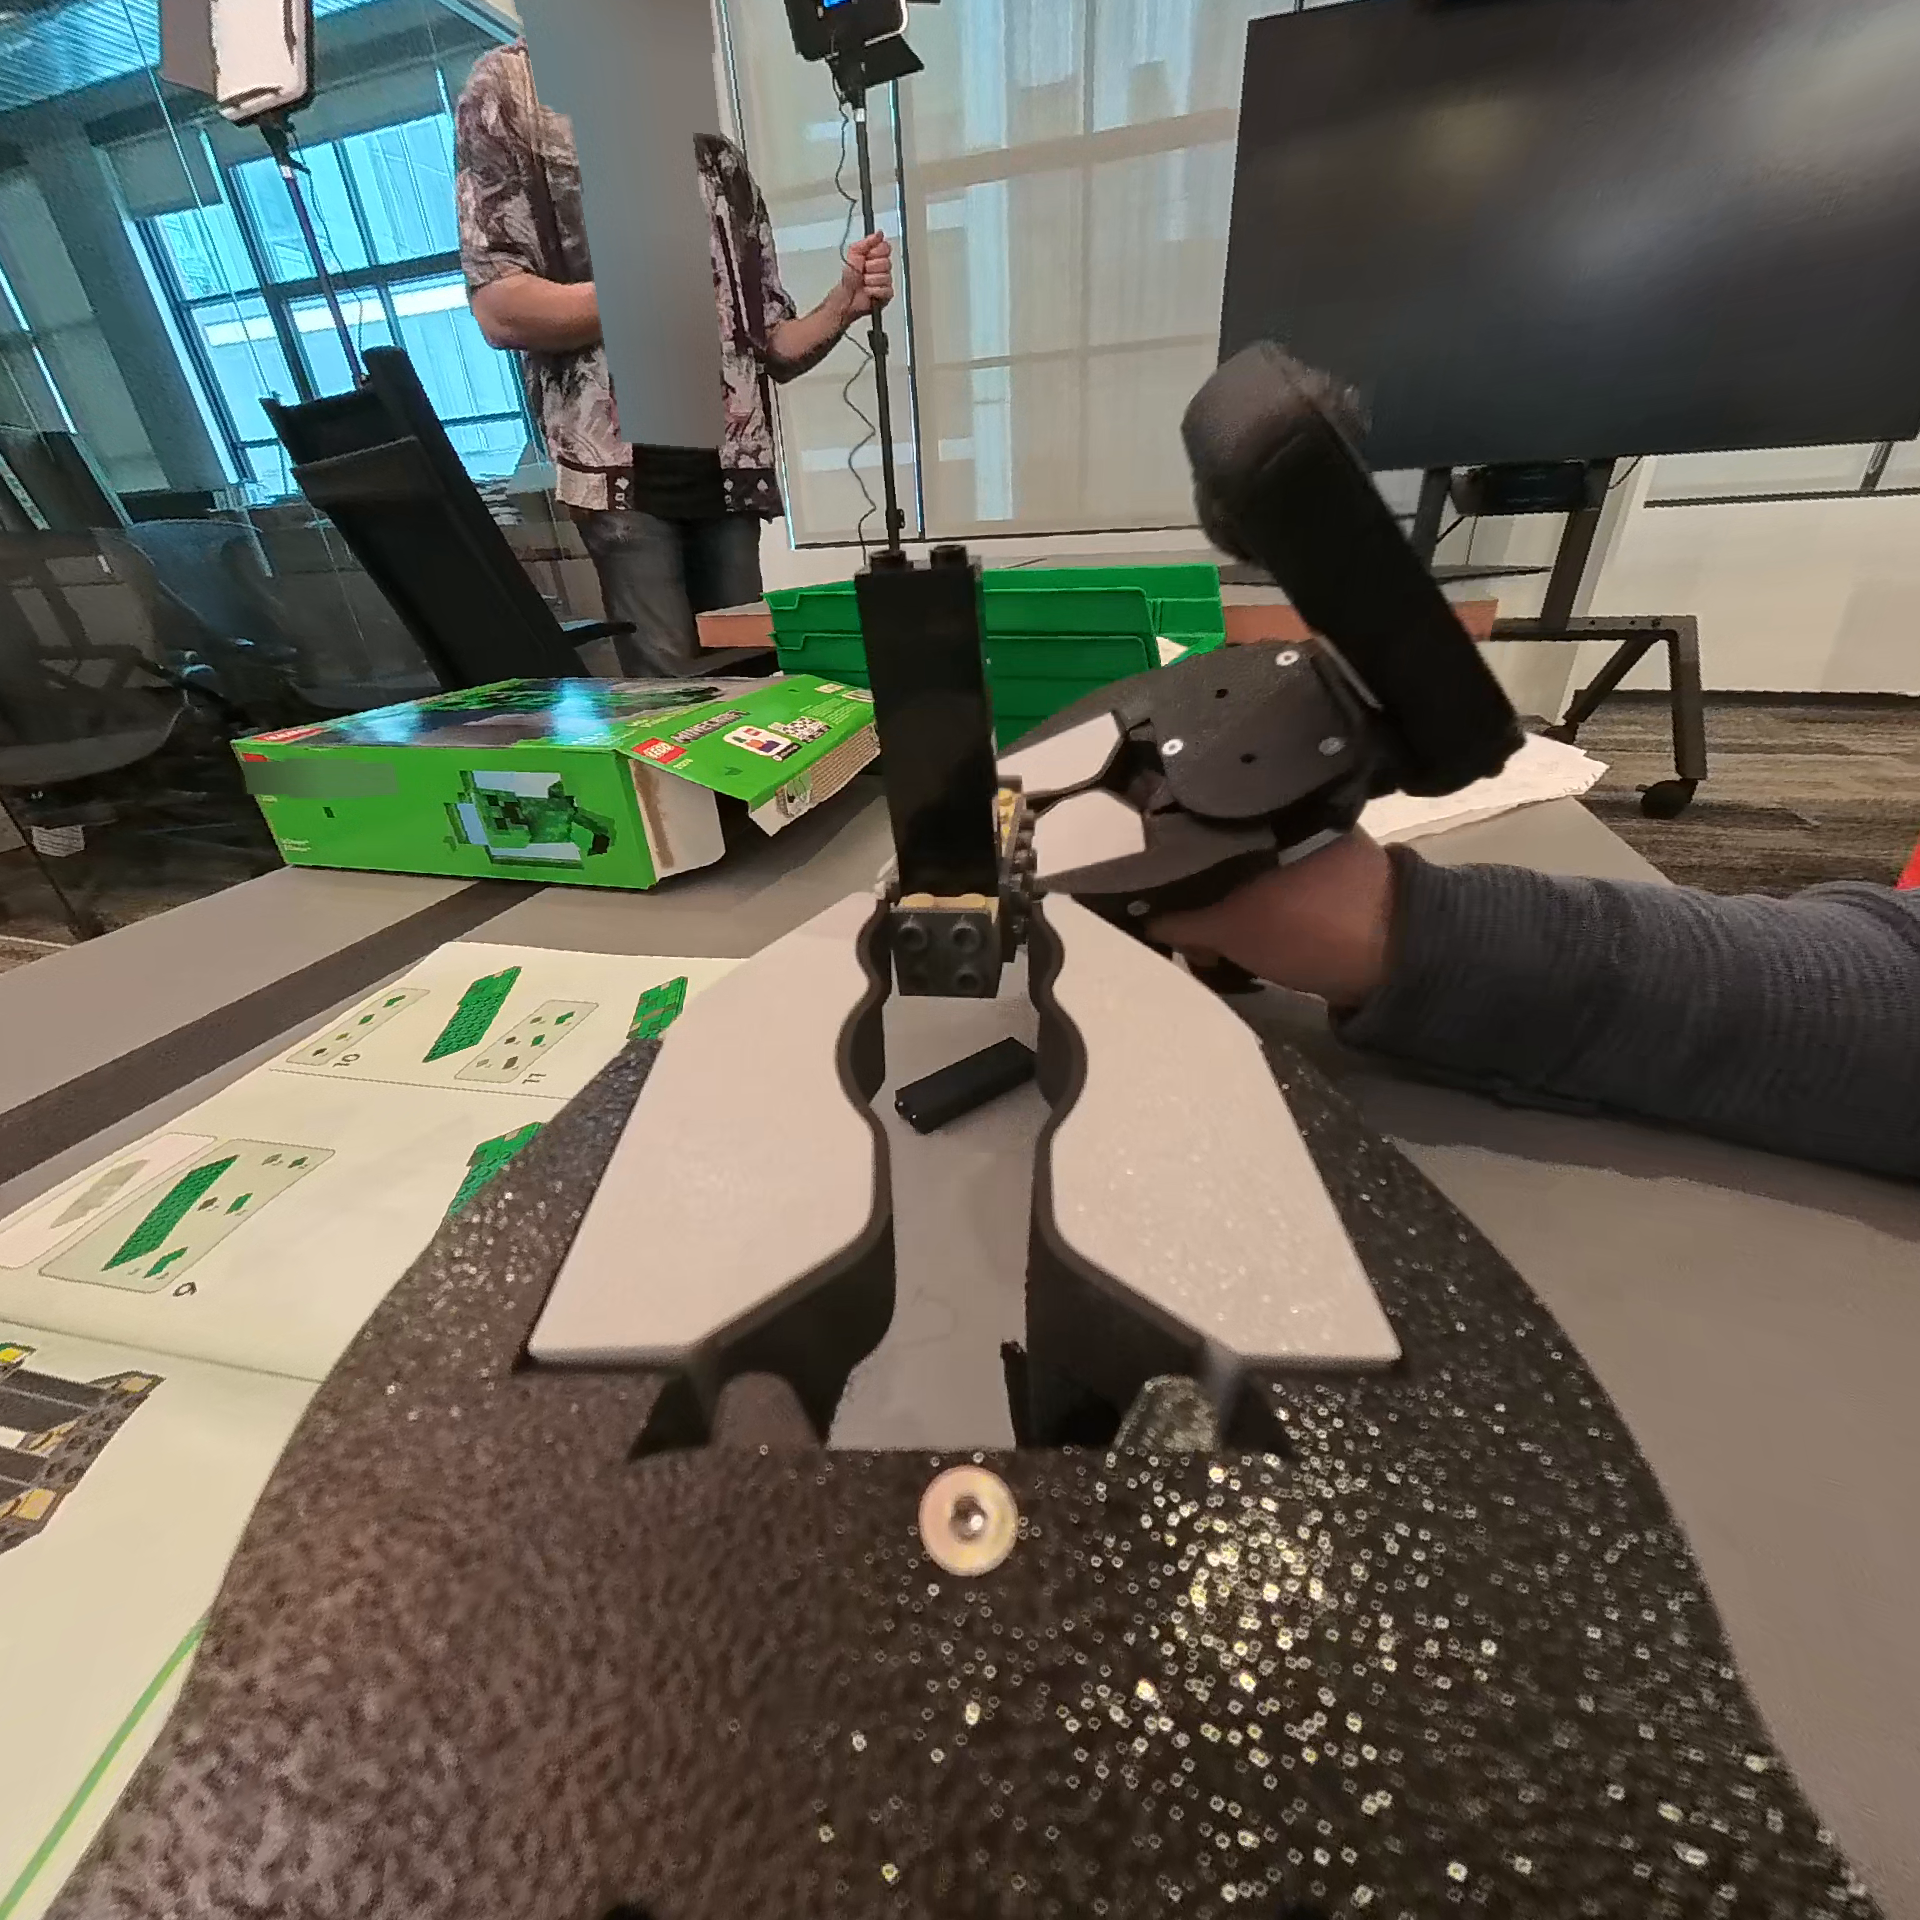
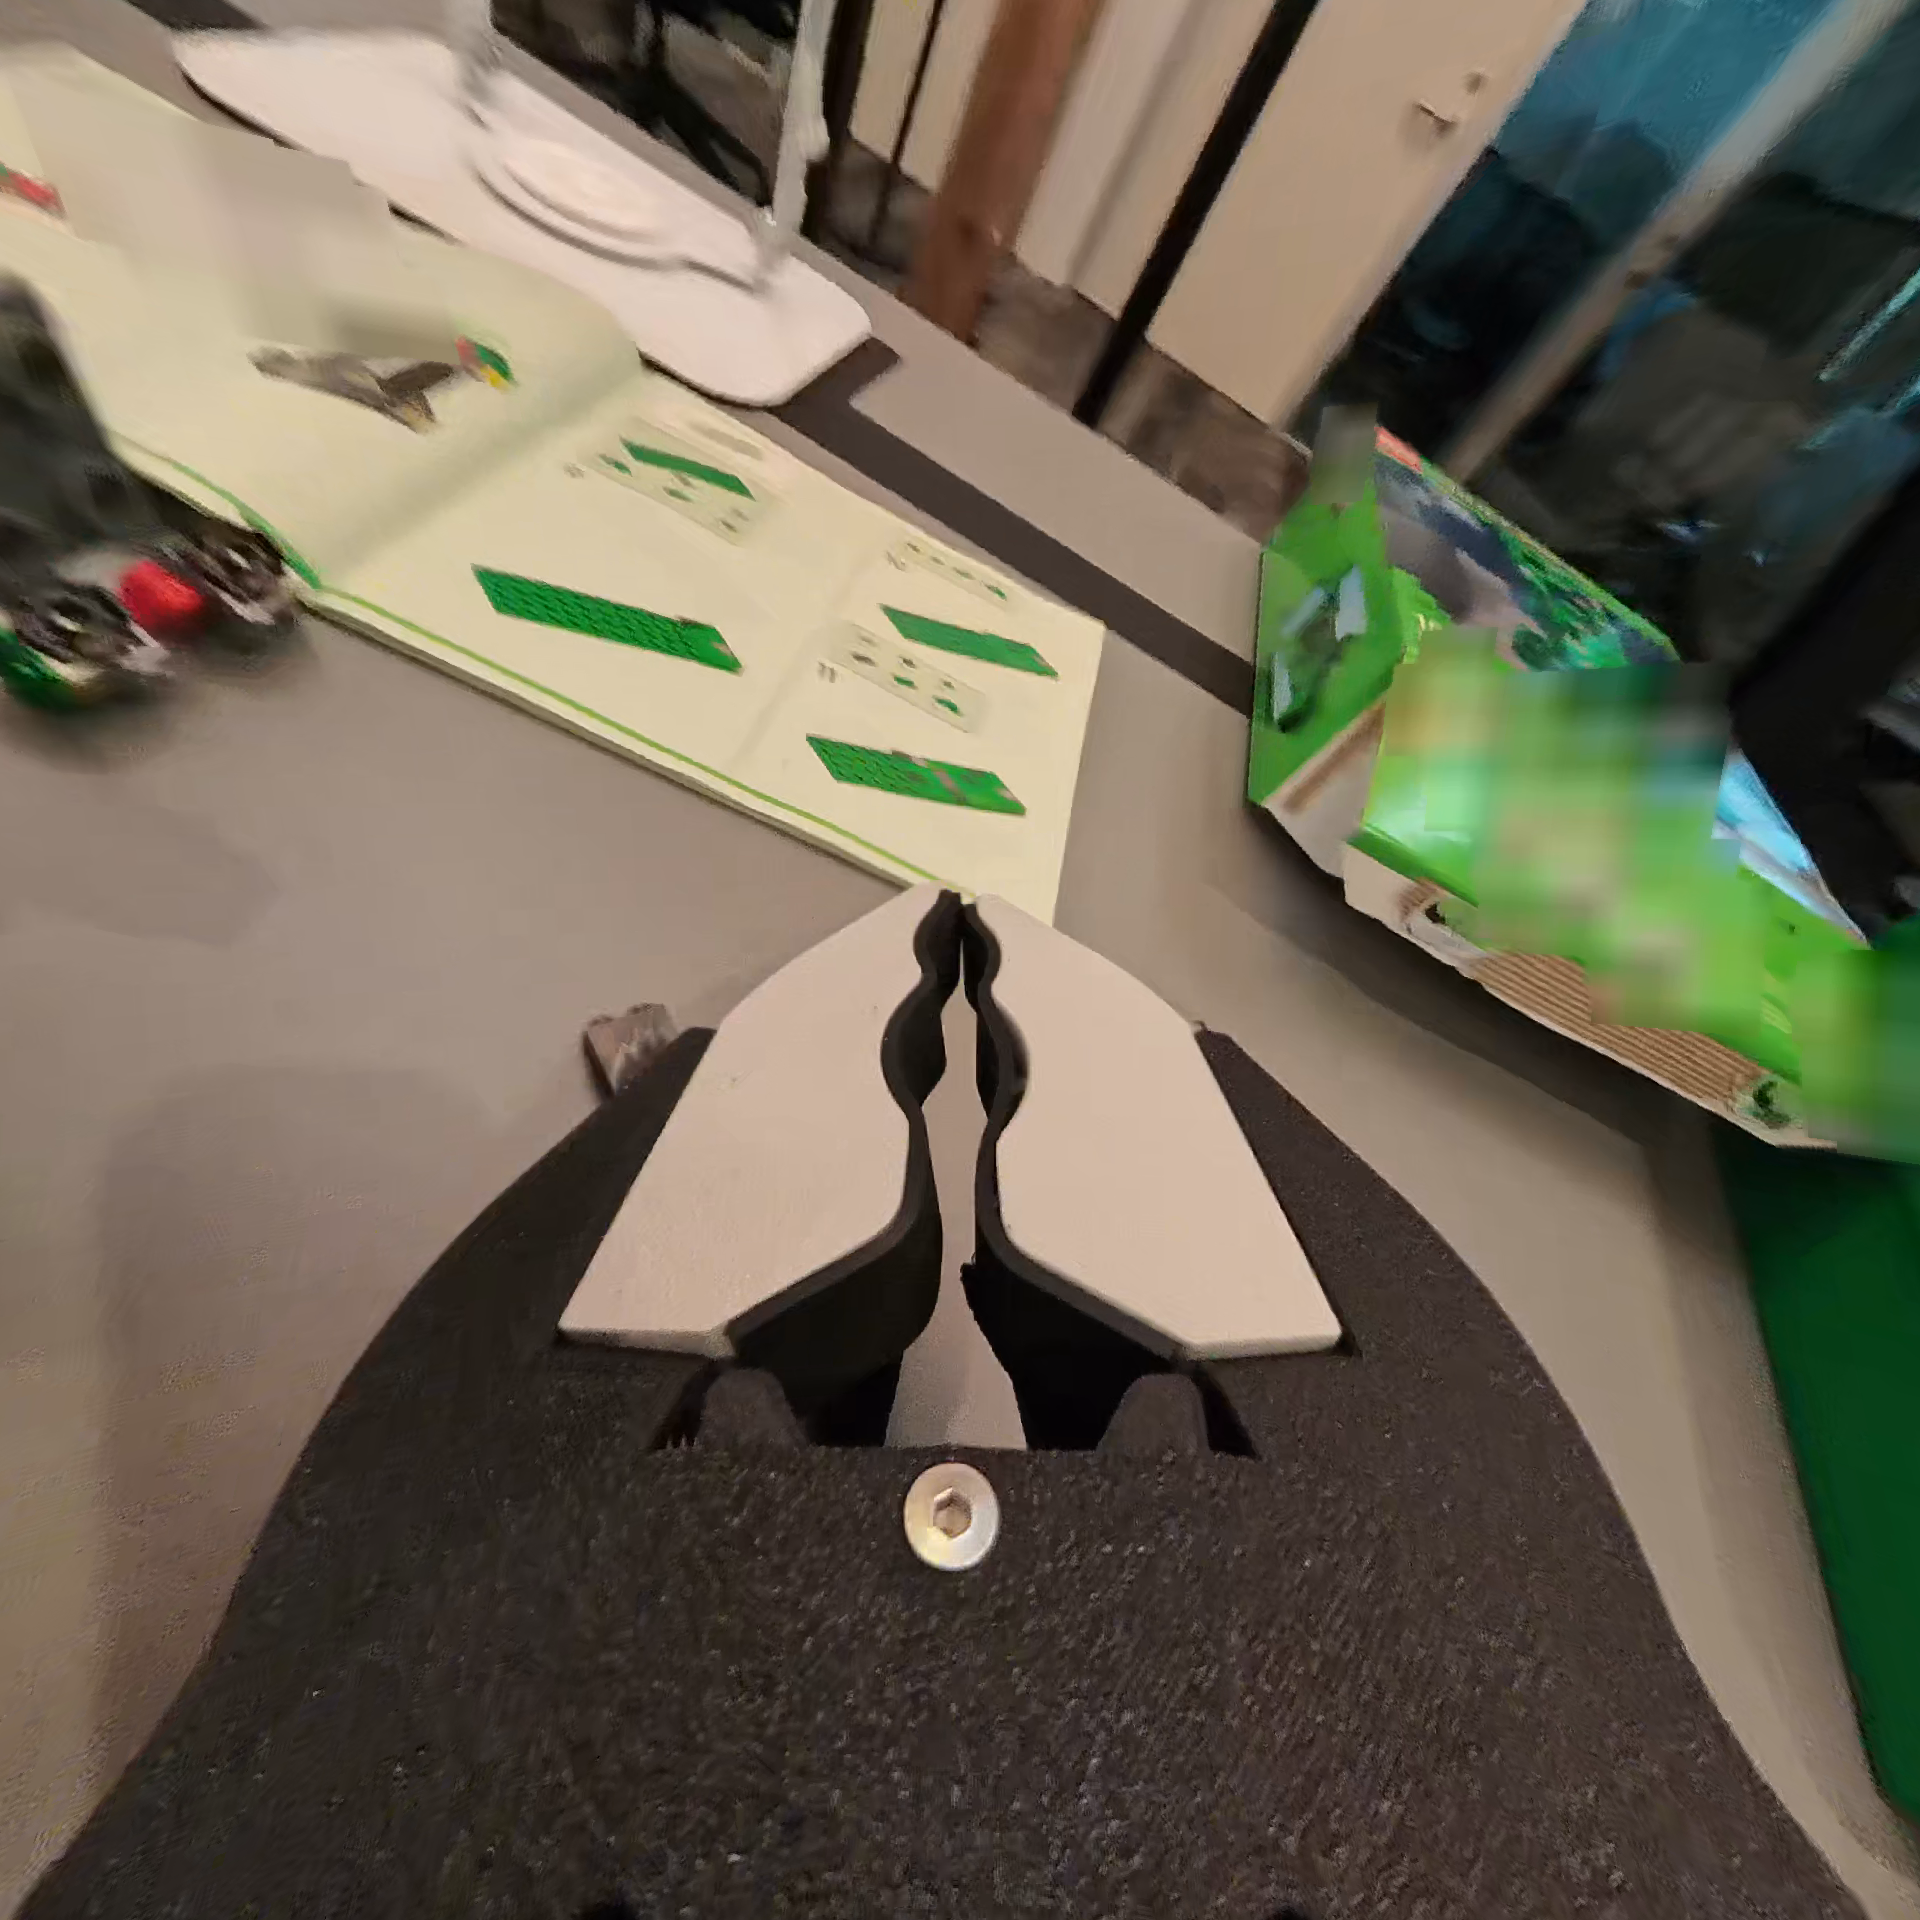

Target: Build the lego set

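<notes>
left gripper (image 1: 951, 935) clamped on black lego assembly (image 1: 935, 748) | right gripper (image 2: 958, 914) closed, empty | assembly is best held steady while loose black brick (image 1: 964, 1083) is fetched

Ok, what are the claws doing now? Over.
Left claw shut on black lego tower. Right claw shut, empty. Loose black brick on table below.

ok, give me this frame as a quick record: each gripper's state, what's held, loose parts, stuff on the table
left gripper: shut on tall black lego assembly, upright, tan and dark grey bricks at its base
right gripper: shut, holds nothing, tips close beside the assembly
loose part: small black lego brick lying on grey table, below the held assembly
paper: open instruction booklet, flat
packaging: green cardboard lego box, end flap open
behind the box: green plastic bins
</notes>
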A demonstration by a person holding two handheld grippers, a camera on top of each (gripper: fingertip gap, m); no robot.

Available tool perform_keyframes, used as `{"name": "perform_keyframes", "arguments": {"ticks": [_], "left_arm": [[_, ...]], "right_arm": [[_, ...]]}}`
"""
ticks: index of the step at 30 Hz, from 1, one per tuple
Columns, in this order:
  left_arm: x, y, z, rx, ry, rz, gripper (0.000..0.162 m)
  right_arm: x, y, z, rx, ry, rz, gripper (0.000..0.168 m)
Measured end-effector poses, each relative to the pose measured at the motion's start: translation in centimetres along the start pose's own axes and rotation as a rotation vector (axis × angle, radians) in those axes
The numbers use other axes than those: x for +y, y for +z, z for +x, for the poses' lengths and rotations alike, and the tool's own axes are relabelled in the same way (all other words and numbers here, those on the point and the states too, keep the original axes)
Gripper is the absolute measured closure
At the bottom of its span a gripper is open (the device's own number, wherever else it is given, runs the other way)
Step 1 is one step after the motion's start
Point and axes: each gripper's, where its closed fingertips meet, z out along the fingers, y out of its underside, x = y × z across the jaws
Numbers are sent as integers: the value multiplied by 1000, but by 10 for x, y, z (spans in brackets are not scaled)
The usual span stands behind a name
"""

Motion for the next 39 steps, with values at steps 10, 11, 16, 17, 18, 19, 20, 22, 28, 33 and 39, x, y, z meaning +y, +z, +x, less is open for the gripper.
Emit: {"name": "perform_keyframes", "arguments": {"ticks": [10, 11, 16, 17, 18, 19, 20, 22, 28, 33, 39], "left_arm": [[0, 0, 0, 1, -6, 3, 138], [0, 0, 0, 1, -7, 4, 138], [0, 0, 1, 2, -1, 3, 138], [0, 0, 1, 5, 3, 3, 138], [0, 0, 2, 8, 6, 5, 138], [-1, 0, 2, 8, 8, 7, 138], [-1, 0, 2, 9, 9, 6, 138], [-1, 0, 3, 12, 11, 5, 138], [0, 0, 5, 17, 31, 0, 138], [1, 1, 5, 19, 30, -2, 138], [0, 1, 5, 19, 25, -1, 138]], "right_arm": [[12, 8, -8, -48, 34, -38, 168], [12, 8, -9, -49, 31, -36, 168], [9, 6, -7, -58, 61, -15, 168], [9, 6, -6, -60, 71, -8, 168], [8, 5, -5, -62, 82, -2, 168], [7, 4, -4, -62, 94, 5, 168], [7, 4, -3, -62, 106, 12, 168], [6, 2, -1, -60, 131, 25, 168], [5, 1, 3, -70, 191, 35, 168], [5, 2, 3, -64, 184, 34, 168], [6, 3, 1, -73, 168, 23, 168]]}}
